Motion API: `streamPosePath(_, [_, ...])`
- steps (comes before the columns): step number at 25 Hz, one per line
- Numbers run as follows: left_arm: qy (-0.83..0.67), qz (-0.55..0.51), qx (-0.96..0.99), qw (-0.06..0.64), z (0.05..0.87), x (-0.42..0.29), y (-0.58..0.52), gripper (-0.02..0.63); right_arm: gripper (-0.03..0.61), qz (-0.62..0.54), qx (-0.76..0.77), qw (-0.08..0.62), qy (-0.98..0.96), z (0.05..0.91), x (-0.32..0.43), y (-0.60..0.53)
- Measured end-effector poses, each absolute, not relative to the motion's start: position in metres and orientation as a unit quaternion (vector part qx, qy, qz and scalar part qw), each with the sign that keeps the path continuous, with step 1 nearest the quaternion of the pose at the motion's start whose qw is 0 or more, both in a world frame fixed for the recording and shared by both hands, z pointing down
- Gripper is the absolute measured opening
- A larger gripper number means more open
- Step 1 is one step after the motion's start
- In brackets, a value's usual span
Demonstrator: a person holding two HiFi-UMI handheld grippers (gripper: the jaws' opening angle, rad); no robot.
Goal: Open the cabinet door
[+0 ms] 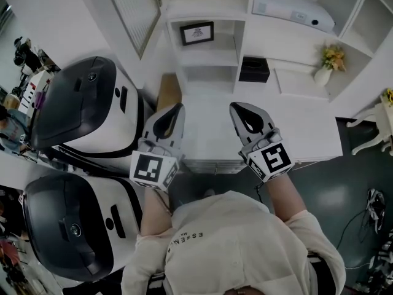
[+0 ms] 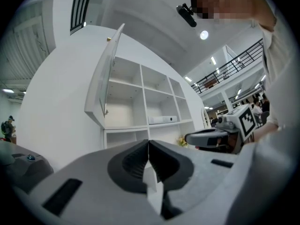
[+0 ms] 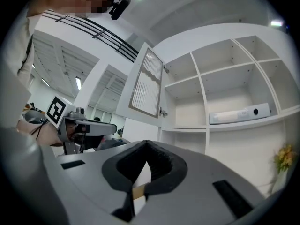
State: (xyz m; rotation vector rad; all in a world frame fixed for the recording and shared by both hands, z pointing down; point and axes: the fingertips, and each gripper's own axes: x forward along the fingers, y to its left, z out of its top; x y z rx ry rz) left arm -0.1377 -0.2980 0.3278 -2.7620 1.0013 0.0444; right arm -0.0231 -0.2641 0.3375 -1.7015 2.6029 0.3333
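Tools first. On the left tool [image 2: 148, 142] the jaws are pressed together tip to tip, with nothing between them. The right tool [image 3: 146, 143] reads the same: jaws together, empty.

Head view: left tool [image 1: 178, 106] and right tool [image 1: 235, 105] are side by side and apart from each other. Both point toward the white shelf unit [image 1: 245, 42], each with its marker cube on the person's side. Both hang over a white surface [image 1: 313, 137] at the foot of the shelves; whether they touch it cannot be told.

Cabinet door [image 1: 131, 8]: white frame with a slatted panel, standing open, swung out from the left side of the shelf unit's upper part. In the left gripper view the cabinet door [image 2: 107, 74] shows nearly edge-on. In the right gripper view the cabinet door [image 3: 146, 81] shows its slatted face. Neither tool touches it; the left tool is the nearer one.

Shelves:
- framed picture [image 1: 196, 33]
- black box [image 1: 253, 70] below and to its right
- long white device [image 1: 295, 10] in a top compartment
- vase of yellow flowers [image 1: 326, 63] further right

Two large white-and-black machines [image 1: 83, 106] stand to the person's left.
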Motion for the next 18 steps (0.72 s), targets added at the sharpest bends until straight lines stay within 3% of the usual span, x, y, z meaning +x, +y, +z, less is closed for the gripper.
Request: streamPosePath(18, [0.322, 0.010, -0.940, 0.111, 0.330, -0.127, -0.312, 0.005, 0.014, 0.127, -0.556, 0.008, 0.821, 0.342, -0.011, -0.280])
